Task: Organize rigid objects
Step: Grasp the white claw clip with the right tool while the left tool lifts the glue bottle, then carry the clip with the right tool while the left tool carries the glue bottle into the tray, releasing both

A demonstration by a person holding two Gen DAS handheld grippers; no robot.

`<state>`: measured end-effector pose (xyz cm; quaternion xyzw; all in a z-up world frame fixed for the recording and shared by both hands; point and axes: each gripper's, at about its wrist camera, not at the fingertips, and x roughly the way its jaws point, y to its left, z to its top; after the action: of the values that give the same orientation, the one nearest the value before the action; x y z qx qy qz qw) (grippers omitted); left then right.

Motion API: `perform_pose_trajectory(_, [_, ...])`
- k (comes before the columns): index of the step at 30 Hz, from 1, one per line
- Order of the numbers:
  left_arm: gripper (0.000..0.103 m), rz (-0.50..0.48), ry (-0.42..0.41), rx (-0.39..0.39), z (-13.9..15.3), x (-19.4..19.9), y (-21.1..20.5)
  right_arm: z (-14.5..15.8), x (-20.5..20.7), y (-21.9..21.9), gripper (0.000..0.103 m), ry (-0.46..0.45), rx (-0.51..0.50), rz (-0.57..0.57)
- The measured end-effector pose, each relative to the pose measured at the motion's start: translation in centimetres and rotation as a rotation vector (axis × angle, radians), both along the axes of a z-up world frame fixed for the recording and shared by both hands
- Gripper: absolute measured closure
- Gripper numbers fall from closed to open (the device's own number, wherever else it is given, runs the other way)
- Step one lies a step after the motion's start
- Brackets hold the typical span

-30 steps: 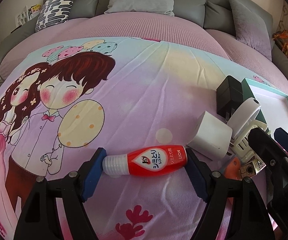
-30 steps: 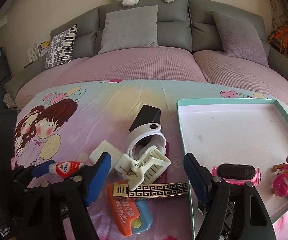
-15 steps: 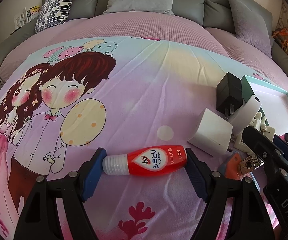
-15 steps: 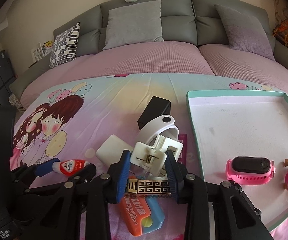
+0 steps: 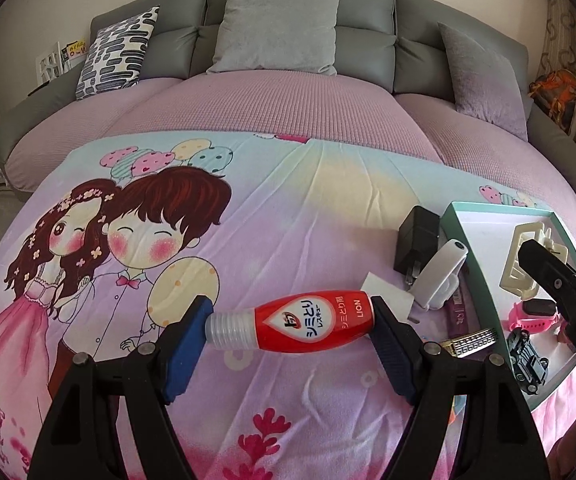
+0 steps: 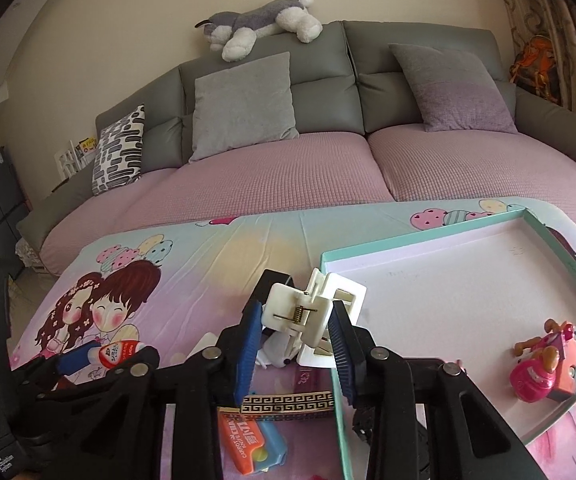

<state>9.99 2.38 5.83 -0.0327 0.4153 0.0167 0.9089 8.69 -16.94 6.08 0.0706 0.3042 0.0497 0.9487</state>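
Looking from the right wrist, the right gripper [image 6: 293, 330] pinched the white hair clip [image 6: 307, 316] above the tray's [image 6: 439, 236] near corner; only the left wrist showed the left gripper [image 5: 289, 326] clamping the red bottle [image 5: 307, 326] lengthwise.

Cartoon-print bed sheet [image 5: 319, 208] with scattered small items and 1 tray

Ahead of the left tool's right finger lie a flat white square block [image 5: 387, 290], a black plug adapter [image 5: 415, 240] and a white curved band [image 5: 443, 268]; further right rests a shallow teal-rimmed white cardboard tray [image 6: 543, 236]. Under the right tool lie a gold-and-black patterned strap [image 6: 288, 402] and an orange-and-blue utility knife [image 6: 252, 448].
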Motion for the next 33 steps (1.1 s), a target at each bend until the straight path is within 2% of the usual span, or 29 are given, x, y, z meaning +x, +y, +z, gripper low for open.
perform_pose_trajectory(6, [0.024, -0.076, -0.018, 0.022, 1.3, 0.7, -3.4, 0.4, 0.1, -4.2, 0.067, -0.015, -0.023, -0.107])
perform_pose_trajectory(17, [0.024, -0.244, -0.044, 0.064, 3.0, 3.9, -12.7, 0.1, -0.2, -10.8, 0.066, -0.002, -0.003, -0.269])
perform_pose_trajectory(24, [0.024, -0.3, -0.057, 0.061, 2.2, 5.7, -17.2, -0.1, -0.7, -13.7, 0.066, 0.002, 0.017, -0.339])
perform_pose_trajectory(33, [0.024, -0.313, -0.037, 0.049, 0.2, 5.9, -19.2, -0.6, -0.6, -14.6, 0.066, 0.04, 0.004, -0.362])
